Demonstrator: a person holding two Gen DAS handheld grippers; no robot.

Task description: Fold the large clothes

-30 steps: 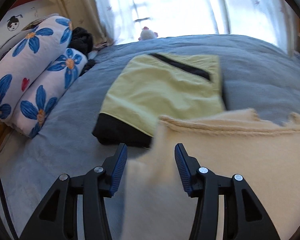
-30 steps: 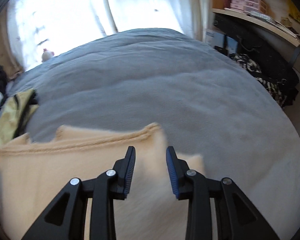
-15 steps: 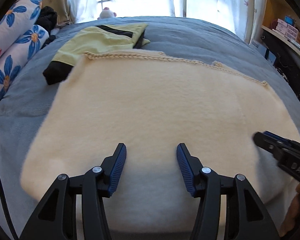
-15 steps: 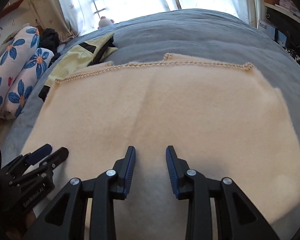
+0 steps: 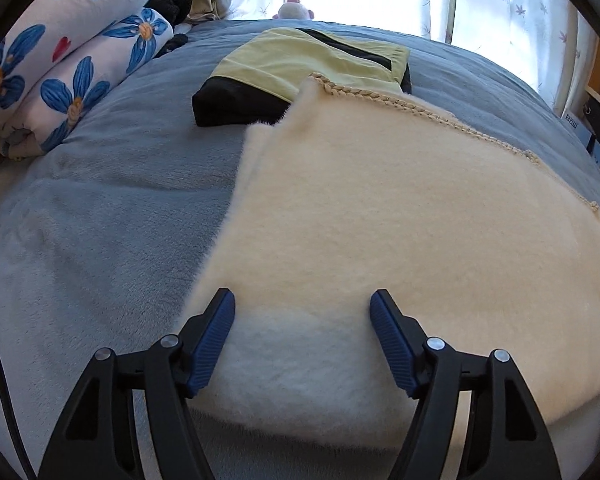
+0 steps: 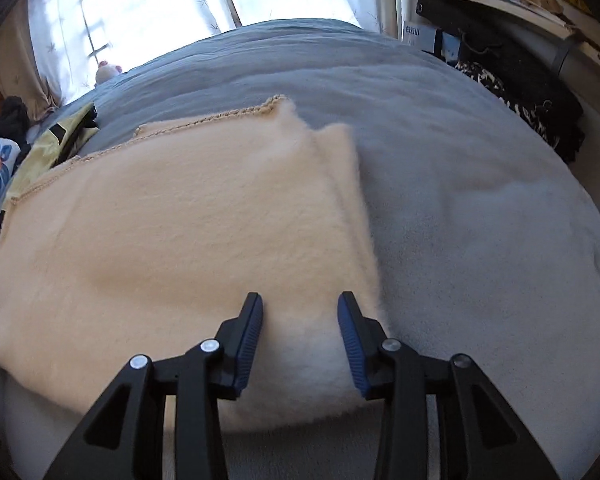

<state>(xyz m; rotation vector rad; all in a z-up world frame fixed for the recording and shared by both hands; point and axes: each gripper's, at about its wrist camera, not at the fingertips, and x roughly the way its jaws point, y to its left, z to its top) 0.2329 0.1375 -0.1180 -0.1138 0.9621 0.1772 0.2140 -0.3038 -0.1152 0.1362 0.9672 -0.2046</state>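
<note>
Left wrist view shows the left gripper point(image 5: 302, 320) with fingers wide, just opening, and the right gripper point(image 6: 300, 322) part-open, both empty above the fluffy cream woollen garment point(image 5: 380, 220), whose loose upper layer could slide on the grey-blue plush bed cover point(image 5: 100, 220) and skew the fold.

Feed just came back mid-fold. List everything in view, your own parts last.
garment: one, cream, fuzzy, flat on bed, near edge under both grippers
braid trim: one, beige, garment's far edge
folded clothes: one pile, yellow-green and black, beyond garment
bed cover: one, grey-blue
pillows: two, white with blue flowers, far left
plush toy: one, white and pink, by window
curtains: white
shelf: boxes on it, right
left gripper: jaws open, just widened, over garment
right gripper: jaws open, just widened, over garment
</note>
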